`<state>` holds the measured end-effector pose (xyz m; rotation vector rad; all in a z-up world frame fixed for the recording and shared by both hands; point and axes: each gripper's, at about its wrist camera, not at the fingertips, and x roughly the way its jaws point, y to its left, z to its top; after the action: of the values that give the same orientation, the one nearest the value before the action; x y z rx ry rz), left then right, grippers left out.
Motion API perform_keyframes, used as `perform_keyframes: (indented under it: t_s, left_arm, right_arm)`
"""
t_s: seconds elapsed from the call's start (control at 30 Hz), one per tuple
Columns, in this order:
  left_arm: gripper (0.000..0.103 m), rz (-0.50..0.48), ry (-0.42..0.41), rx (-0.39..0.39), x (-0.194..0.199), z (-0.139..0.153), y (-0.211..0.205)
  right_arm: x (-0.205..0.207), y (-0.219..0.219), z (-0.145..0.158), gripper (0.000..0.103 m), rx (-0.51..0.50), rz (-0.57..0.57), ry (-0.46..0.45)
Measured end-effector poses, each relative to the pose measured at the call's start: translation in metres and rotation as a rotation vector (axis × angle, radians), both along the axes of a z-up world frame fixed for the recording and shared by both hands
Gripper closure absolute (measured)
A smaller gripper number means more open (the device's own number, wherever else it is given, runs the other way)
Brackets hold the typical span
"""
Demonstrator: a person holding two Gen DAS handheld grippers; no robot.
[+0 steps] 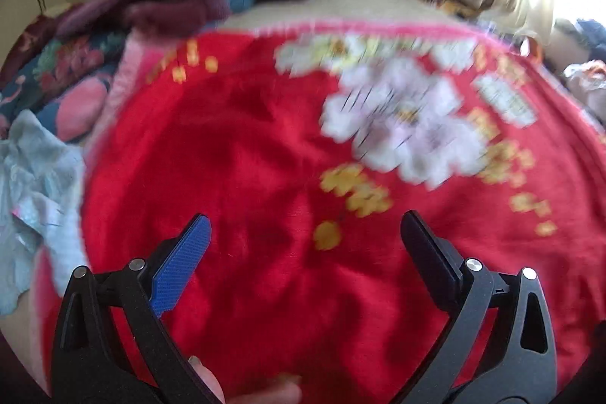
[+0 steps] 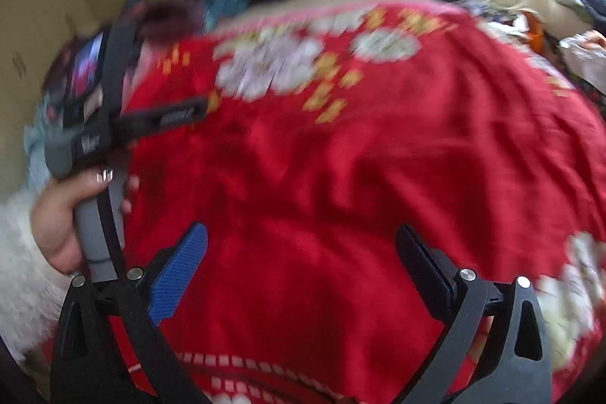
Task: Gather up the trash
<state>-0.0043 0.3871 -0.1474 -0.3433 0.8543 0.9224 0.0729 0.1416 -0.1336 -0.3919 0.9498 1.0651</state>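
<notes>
Hanging over a red blanket (image 1: 246, 146) with white flowers, the left gripper (image 1: 305, 233) and the right gripper (image 2: 301, 245) both have fingers wide apart, holding nothing. Crumpled pale blue wrapping (image 1: 34, 184), maybe trash, lies at the blanket's left edge.

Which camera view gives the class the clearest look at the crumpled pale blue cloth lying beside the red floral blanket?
The left wrist view. There the crumpled pale blue cloth fills the left edge, folds visible, beside the red floral blanket. In the right wrist view only a blurred pale blue sliver shows behind the other gripper's grey body, probably the same cloth.
</notes>
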Motion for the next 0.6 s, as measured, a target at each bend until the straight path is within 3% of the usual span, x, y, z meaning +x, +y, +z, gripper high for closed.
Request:
perform_keyframes:
  t_s: [0.07,0.1,0.17,0.37,0.6]
  left_arm:
    - [0.01,0.023,0.05,-0.055,0.0,-0.022,0.011]
    - [0.01,0.021,0.045,-0.039,-0.002,-0.019,0.011]
    - [0.01,0.019,0.056,-0.026,-0.003,-0.017,0.011]
    - [0.01,0.019,0.047,-0.044,-0.004,-0.018,0.019]
    - [0.01,0.019,0.049,-0.041,0.0,-0.018,0.01]
  right_arm:
    - [-0.007,0.03,-0.039,0.005,-0.137,0.044,-0.046]
    - [-0.017,0.032,-0.046,0.005,-0.059,0.056,-0.169]
    - [-0.026,0.029,-0.042,0.005,-0.044,0.052,-0.236]
    - [-0.014,0.028,-0.039,0.005,-0.025,0.05,-0.18]
    - [-0.023,0.027,-0.044,0.005,-0.028,0.05,-0.191]
